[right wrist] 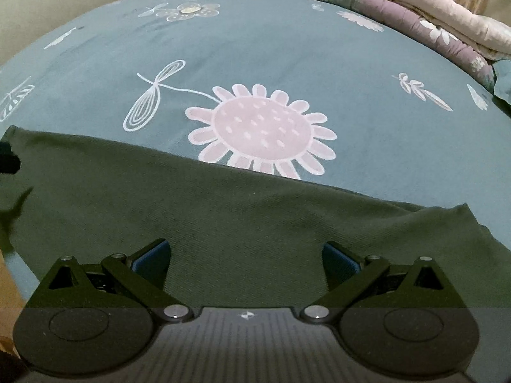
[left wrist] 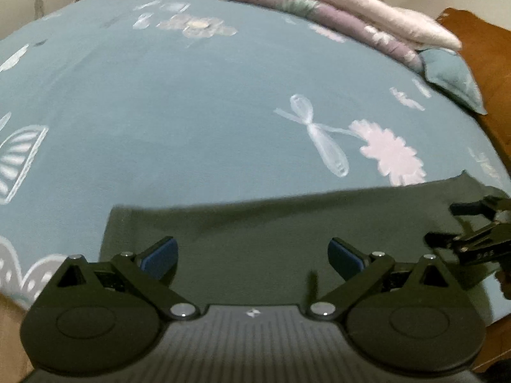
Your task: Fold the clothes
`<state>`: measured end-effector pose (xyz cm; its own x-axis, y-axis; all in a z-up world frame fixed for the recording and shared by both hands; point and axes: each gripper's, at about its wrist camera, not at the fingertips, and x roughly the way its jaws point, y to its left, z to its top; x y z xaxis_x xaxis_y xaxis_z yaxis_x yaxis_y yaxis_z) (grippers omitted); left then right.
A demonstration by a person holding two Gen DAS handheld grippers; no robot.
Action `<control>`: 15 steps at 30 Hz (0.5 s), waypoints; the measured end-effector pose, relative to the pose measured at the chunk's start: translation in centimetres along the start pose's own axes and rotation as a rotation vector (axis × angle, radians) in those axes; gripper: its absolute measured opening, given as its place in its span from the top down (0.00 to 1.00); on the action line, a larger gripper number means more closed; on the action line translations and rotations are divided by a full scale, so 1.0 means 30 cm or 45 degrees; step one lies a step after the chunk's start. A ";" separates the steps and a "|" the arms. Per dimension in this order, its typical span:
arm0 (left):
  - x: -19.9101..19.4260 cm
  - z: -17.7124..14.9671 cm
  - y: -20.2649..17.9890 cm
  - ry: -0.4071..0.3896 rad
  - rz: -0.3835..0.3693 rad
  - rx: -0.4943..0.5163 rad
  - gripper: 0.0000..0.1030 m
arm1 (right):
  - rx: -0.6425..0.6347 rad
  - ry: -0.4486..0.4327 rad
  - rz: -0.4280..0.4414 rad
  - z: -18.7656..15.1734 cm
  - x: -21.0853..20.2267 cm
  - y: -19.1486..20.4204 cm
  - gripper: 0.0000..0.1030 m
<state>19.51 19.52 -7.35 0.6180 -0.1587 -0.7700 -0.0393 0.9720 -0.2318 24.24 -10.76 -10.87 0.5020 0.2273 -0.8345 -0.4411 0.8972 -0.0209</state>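
A dark olive-green garment lies flat on a blue-grey bedsheet, its far edge running straight across. My left gripper hovers over its near part, jaws wide apart and nothing between the blue pads. At the right edge of the left wrist view, the right gripper shows as black fingers over the cloth's right side. In the right wrist view the same garment spreads under my right gripper, which is open and holds nothing. The garment's right corner is slightly raised.
The bedsheet carries a large pink flower print. A folded purple and pink quilt lies along the far edge, a blue-grey pillow at its end. A brown wooden bed frame stands at right.
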 end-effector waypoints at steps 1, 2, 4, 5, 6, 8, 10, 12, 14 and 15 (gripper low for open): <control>0.010 0.006 -0.005 -0.003 -0.020 0.006 0.03 | -0.004 0.002 -0.001 -0.001 0.001 0.001 0.00; 0.022 0.010 -0.009 0.000 -0.033 0.009 0.03 | -0.006 0.004 -0.004 -0.001 0.003 0.001 0.00; 0.050 0.012 -0.007 0.015 -0.016 0.016 0.03 | -0.011 0.003 -0.010 -0.003 0.003 0.003 0.00; 0.064 0.011 0.005 0.025 0.018 0.011 0.03 | -0.010 0.002 -0.011 -0.004 0.002 0.003 0.00; 0.065 0.009 0.017 0.018 0.039 0.006 0.03 | -0.010 0.000 -0.011 -0.004 0.003 0.003 0.00; 0.052 0.008 0.044 -0.004 0.067 -0.013 0.03 | -0.011 -0.003 -0.010 -0.006 0.004 0.002 0.00; 0.037 0.011 0.074 -0.008 0.131 -0.048 0.03 | -0.012 -0.007 -0.010 -0.008 0.005 0.002 0.00; 0.020 0.008 0.093 -0.014 0.125 -0.072 0.03 | -0.014 -0.009 -0.010 -0.008 0.009 0.003 0.00; 0.001 0.004 0.097 -0.028 0.082 -0.093 0.03 | -0.016 -0.010 -0.008 -0.007 0.010 0.003 0.00; -0.009 0.001 0.099 -0.035 0.060 -0.104 0.03 | -0.017 -0.009 -0.007 -0.006 0.010 0.003 0.00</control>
<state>19.26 22.45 -7.82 0.6354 -0.1068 -0.7648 -0.1322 0.9607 -0.2441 24.22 -10.69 -11.22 0.5097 0.2251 -0.8304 -0.4484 0.8932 -0.0331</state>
